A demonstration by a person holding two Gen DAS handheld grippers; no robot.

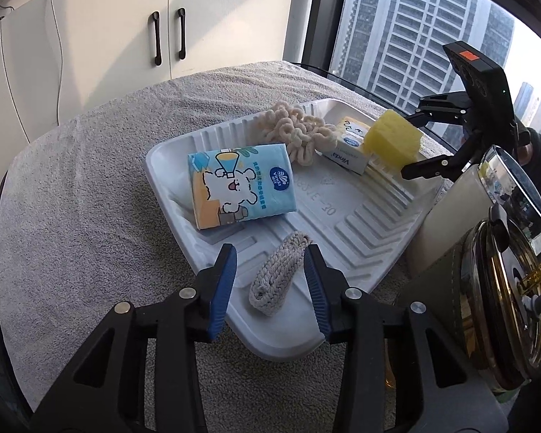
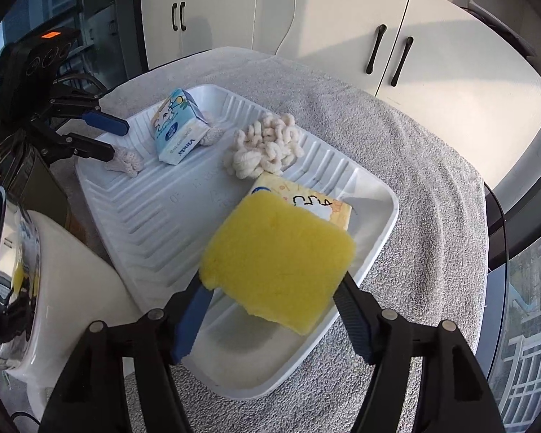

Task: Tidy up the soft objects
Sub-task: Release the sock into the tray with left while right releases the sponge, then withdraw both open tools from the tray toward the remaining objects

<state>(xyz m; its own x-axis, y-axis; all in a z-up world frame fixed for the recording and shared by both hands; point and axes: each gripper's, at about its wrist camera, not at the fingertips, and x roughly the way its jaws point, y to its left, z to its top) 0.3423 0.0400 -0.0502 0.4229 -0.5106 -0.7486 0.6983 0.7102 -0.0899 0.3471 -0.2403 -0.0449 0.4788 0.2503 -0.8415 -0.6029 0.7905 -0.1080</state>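
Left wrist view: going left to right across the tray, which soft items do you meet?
Blue tissue pack → braided rope piece → cream chenille bundle → yellow tissue pack → yellow sponge, held in the right gripper.

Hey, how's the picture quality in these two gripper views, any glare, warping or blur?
Left wrist view: strong fisheye bending of the cabinet doors; bright hazy daylight through the window; the glossy blue tissue pack stays readable. Right wrist view: the yellow sponge is sharp, casts a soft shadow on the white tray; dark vignette in the corners.
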